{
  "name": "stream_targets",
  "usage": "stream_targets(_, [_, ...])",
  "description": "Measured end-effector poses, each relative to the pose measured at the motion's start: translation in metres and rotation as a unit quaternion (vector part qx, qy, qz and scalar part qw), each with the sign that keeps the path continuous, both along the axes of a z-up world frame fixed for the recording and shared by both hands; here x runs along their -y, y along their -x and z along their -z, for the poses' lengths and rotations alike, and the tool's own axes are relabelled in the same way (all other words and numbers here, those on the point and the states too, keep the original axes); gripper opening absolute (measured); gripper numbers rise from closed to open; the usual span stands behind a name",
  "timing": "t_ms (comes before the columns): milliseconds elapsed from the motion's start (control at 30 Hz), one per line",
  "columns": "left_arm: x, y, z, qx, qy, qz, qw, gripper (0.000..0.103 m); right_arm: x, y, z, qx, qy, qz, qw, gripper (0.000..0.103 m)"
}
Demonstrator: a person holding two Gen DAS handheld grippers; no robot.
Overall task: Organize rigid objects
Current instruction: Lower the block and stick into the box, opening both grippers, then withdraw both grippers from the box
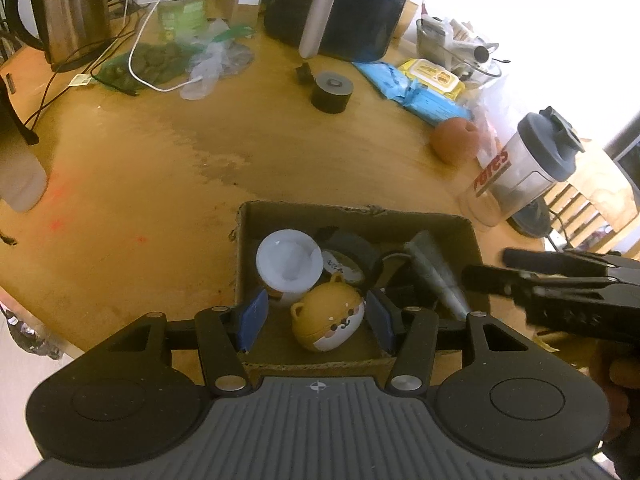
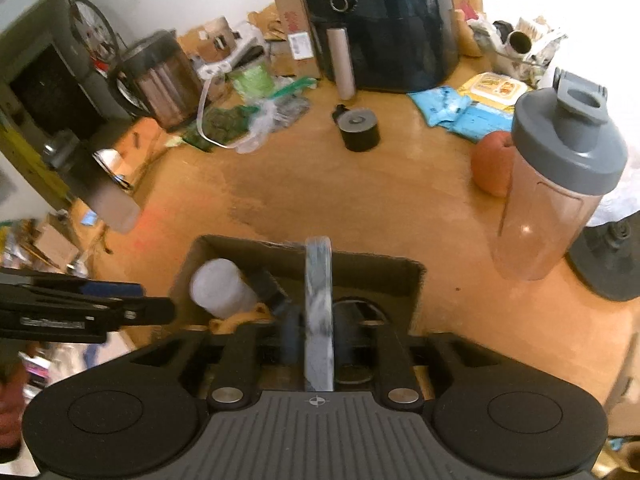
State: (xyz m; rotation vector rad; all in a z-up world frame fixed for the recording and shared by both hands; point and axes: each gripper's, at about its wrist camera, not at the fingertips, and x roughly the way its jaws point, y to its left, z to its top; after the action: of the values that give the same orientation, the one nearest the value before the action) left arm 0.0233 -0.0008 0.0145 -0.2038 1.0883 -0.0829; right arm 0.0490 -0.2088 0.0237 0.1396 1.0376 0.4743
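Jaws of your left gripper [image 1: 316, 322] stand apart around the dog figurine [image 1: 330, 322], not pressing it. Your right gripper [image 2: 320, 340] has released; a blurred grey tube [image 2: 318, 312] stands between its jaws above the box [image 2: 376, 268].

Rough cardboard box [image 1: 352, 216], glossy wooden table [image 1: 160, 152]

A blurred grey flat object [image 2: 318, 312] hides the right tool's [image 2: 320, 340] pads.

Red lettering, unclear, on shaker bottle [image 1: 524, 164]
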Motion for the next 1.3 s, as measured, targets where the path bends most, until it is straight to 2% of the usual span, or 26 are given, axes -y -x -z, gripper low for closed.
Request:
stream_targets(67, [-0.001,0.001,0.0,0.001,0.0,0.0,1.0,0.054,-0.001,0.001,-0.001,0.006,0.008,0.003,1.0,0.098])
stream_targets(200, [-0.001,0.003,0.0,0.001,0.0,0.0,1.0,0.054,-0.002,0.003,-0.001,0.007,0.013,0.003,1.0,0.103])
stream_targets(567, [0.0,0.008,-0.003,0.005,-0.006,0.002,1.0,0.054,0.002,0.007,0.001,-0.011,0.02,0.014,1.0,0.103])
stream_targets(733, [0.004,0.009,-0.003,0.011,-0.041,0.014,0.999,0.055,-0.001,0.01,0.001,-0.01,0.034,0.008,0.999,0.103])
stream_targets(767, [0.006,0.009,-0.003,0.01,-0.055,0.016,0.9983,0.056,-0.002,0.01,0.001,-0.011,0.036,0.006,0.999,0.103])
stream_targets(833, [0.009,0.01,-0.004,0.014,-0.082,0.014,0.9965,0.08,-0.003,0.01,0.002,-0.013,0.037,0.005,0.999,0.103])
stream_targets(867, [0.01,0.011,-0.004,0.022,-0.093,0.013,0.9953,0.084,-0.003,0.01,0.002,-0.014,0.036,0.005,0.999,0.103])
stream_targets(1000, [0.011,0.01,-0.005,0.025,-0.105,0.022,0.9939,0.084,-0.003,0.009,0.002,-0.017,0.037,0.006,0.999,0.103])
stream_targets(1300, [0.007,0.005,-0.006,0.026,-0.099,0.021,0.9945,0.084,-0.006,0.005,0.004,-0.019,0.05,0.009,0.999,0.103])
